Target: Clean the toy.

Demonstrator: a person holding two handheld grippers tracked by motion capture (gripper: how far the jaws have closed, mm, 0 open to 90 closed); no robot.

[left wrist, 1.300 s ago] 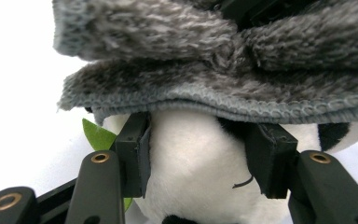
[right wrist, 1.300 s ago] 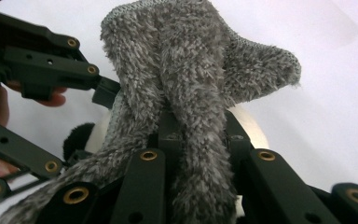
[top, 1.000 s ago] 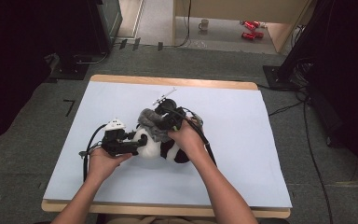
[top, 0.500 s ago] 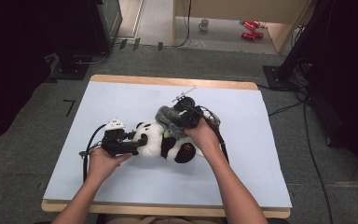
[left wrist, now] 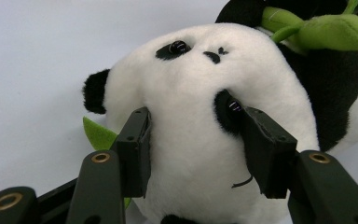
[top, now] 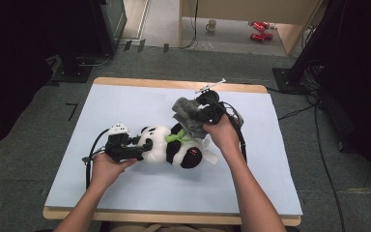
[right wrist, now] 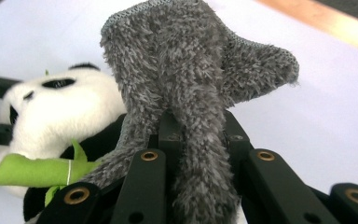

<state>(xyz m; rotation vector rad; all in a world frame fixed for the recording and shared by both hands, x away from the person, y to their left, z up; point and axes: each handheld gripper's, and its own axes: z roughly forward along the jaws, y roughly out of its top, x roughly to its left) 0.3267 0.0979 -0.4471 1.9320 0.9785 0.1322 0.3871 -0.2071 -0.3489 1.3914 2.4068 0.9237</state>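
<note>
A plush panda (top: 171,147) lies on its back on the pale blue mat (top: 125,104), a green leaf on its chest. My left gripper (top: 142,147) is shut on the panda's white head (left wrist: 200,121); both pads press into the fur beside the eye patches. My right gripper (top: 193,118) is shut on a grey fluffy cloth (top: 186,113), holding it a little above the panda's belly. In the right gripper view the grey cloth (right wrist: 191,88) stands up between the jaws, with the panda (right wrist: 51,116) behind at the left.
The mat covers a wooden table (top: 174,84) whose edge shows at the back and front. A mug (top: 212,25) and red cans (top: 258,30) lie on the floor beyond. Black stands (top: 77,63) and cables (top: 319,125) flank the table.
My right gripper has carried the grey cloth up and to the right, off the panda's body. The left gripper has kept its hold on the head.
</note>
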